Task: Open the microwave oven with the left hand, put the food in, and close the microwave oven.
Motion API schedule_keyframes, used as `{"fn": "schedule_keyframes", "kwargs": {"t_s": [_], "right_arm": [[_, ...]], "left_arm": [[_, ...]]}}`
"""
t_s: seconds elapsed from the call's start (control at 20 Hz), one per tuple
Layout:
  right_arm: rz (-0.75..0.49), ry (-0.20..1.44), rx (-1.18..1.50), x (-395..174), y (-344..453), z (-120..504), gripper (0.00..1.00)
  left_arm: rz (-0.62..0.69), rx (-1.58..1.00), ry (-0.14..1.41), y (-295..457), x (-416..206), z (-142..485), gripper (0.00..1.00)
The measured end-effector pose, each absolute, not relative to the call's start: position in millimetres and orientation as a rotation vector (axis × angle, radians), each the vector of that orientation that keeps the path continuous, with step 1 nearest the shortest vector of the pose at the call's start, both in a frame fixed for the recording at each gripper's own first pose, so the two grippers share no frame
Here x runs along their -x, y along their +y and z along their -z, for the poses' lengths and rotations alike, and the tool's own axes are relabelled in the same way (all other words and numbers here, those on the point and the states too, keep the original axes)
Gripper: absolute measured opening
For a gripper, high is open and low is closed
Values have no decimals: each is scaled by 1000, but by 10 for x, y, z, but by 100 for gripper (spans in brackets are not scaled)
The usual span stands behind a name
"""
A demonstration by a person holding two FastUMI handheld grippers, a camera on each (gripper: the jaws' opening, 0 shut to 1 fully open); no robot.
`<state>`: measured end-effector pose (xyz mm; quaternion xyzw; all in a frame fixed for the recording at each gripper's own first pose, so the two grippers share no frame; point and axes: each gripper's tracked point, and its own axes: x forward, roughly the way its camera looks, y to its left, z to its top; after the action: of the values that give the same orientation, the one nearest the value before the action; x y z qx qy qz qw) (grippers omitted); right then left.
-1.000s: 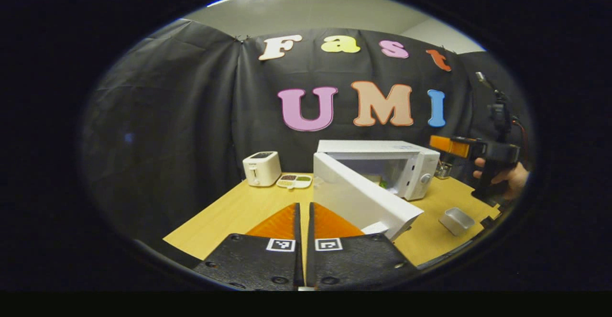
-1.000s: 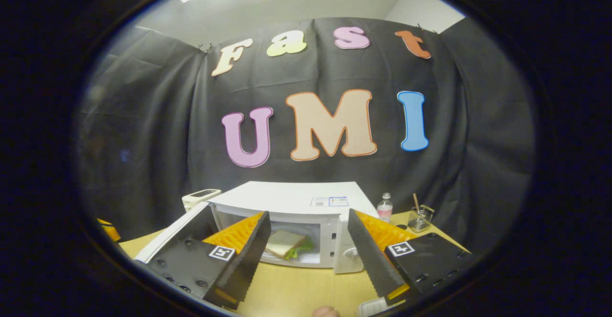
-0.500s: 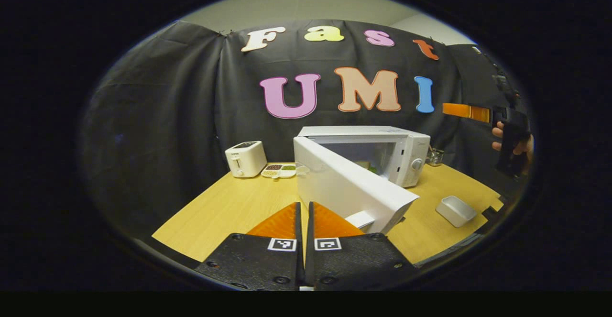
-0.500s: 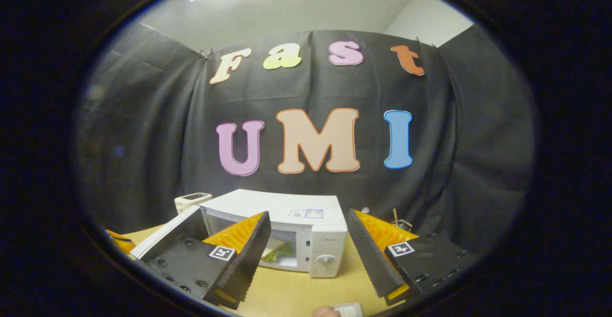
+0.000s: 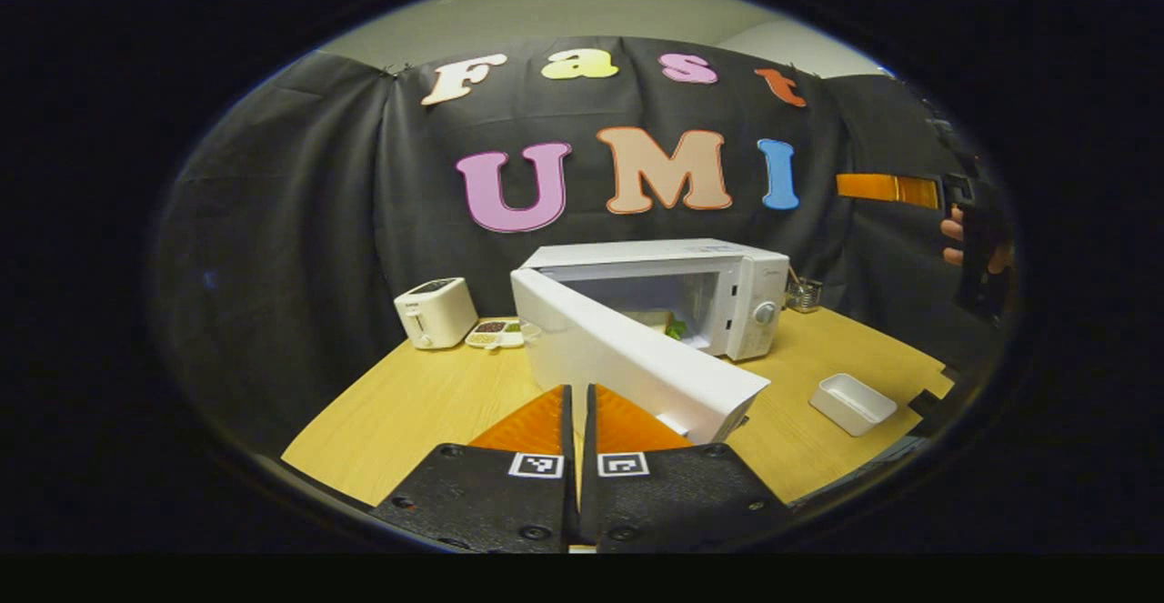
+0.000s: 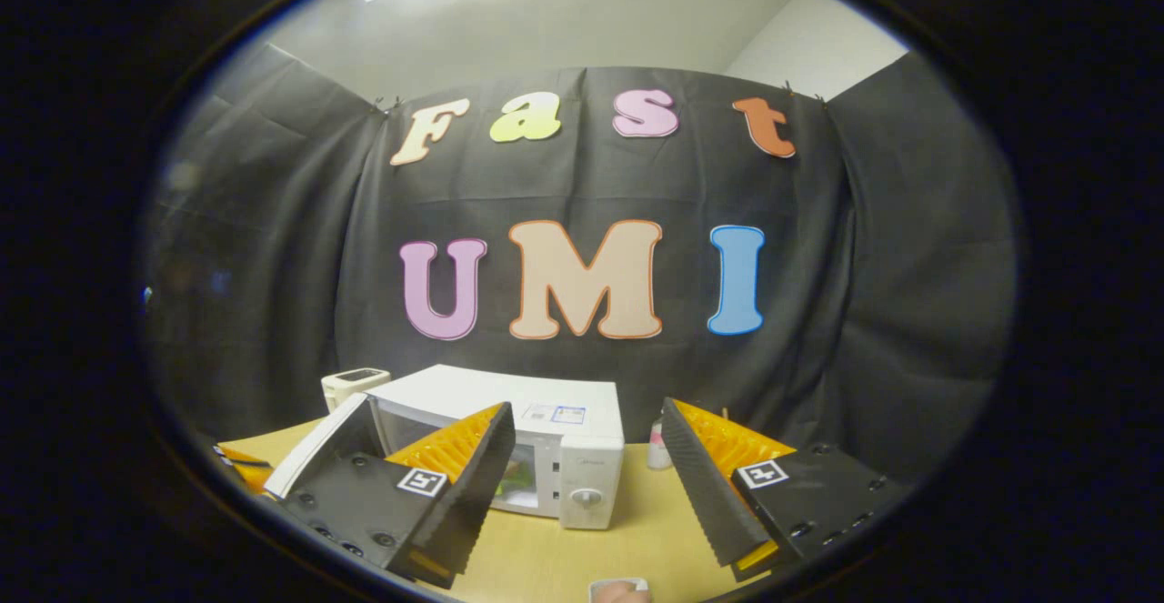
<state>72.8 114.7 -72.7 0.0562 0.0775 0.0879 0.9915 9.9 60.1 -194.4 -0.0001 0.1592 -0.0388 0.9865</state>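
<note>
Microwave oven [image 5: 718, 298] open; door [image 5: 637, 362] swung out, its free edge just ahead of the left gripper [image 5: 577, 421], slightly to its right. Left jaws pressed together, holding nothing. Sandwich [image 5: 657, 321] lies inside the cavity, so food appears placed; closing is what's left. Right gripper [image 6: 587, 476] spread wide, empty, raised above the table [image 5: 409, 403], oven ahead-left of its jaws. Open tabletop left of the door; white tray [image 5: 850, 401] well right.

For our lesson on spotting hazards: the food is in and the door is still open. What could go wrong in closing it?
1. The left hand-held gripper is shut beside the door; a push near its free edge might slip off.
2. A hard swing could shove the microwave toward the toaster or dish.
</note>
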Motion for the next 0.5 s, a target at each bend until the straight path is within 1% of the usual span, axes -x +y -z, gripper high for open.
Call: {"fn": "schedule_keyframes", "kwargs": {"t_s": [0.1, 0.3, 0.5], "right_arm": [[-169, 156, -122, -726, 1072, 685, 91], [-146, 150, -117, -696, 870, 616, 91], [-157, 155, -89, -632, 734, 580, 91]], "left_arm": [[95, -15, 309, 488, -162, 1910, 1], [142, -9, 304, 223, -299, 1888, 0], [161, 9, 306, 17, -447, 1903, 0]]}}
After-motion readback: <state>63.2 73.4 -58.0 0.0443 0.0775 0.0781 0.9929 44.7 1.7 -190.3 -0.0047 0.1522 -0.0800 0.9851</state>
